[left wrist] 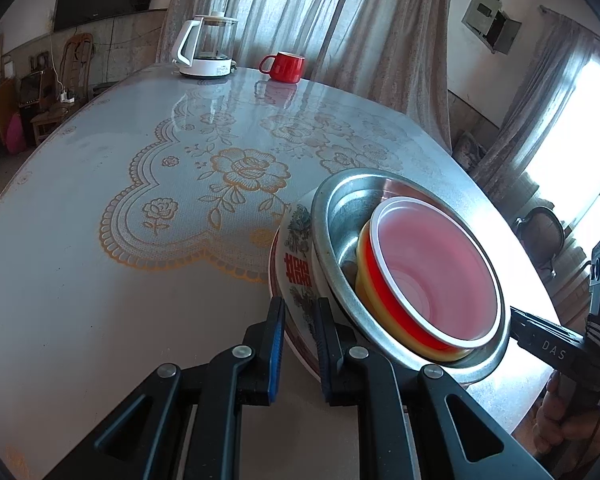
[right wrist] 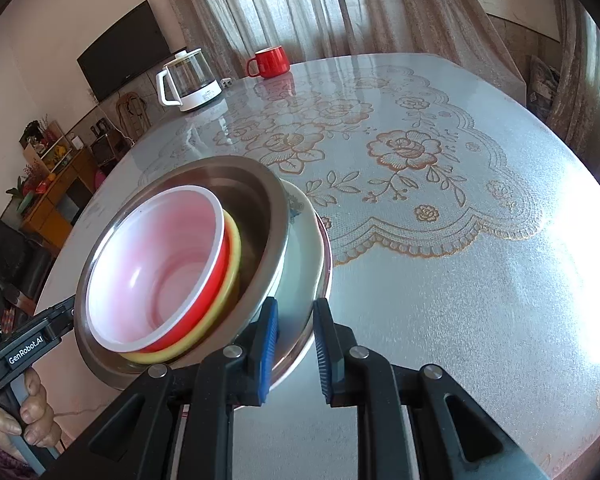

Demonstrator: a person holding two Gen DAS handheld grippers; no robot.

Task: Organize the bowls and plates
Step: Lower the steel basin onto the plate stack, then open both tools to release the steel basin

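- Looking along my left gripper (left wrist: pixel 298 344), at the lower middle of the frame, I see its blue pads closed on the rim of the patterned plate (left wrist: pixel 296 276), pinching it from both faces.
- On that plate sits the steel bowl (left wrist: pixel 340 216), and nested in it the yellow bowl (left wrist: pixel 366 280) and the red bowl (left wrist: pixel 436 268), all at the right centre, tilted toward me.
- My right gripper (left wrist: pixel 548 340) shows at the right edge, reaching under the stack's far rim; from here I cannot tell how its jaws stand.
- Beyond, the table (left wrist: pixel 80 240) carries a kettle (left wrist: pixel 208 46) and a red mug (left wrist: pixel 284 66) at the upper middle.
- Along my right gripper (right wrist: pixel 294 344), lower middle, the pads are closed on the plate (right wrist: pixel 306 256) rim, with the steel bowl (right wrist: pixel 260 188) just left of them.
- The red bowl (right wrist: pixel 160 272) lies at left centre, my left gripper (right wrist: pixel 32 344) at the lower left.
- I judge the stack heavy and stiff; the ceramic plate is fragile and glazed, so slippery in a rim pinch.
- The nested bowls are loose and could slide if tilted; opposite rim holds, kept level, seem best.
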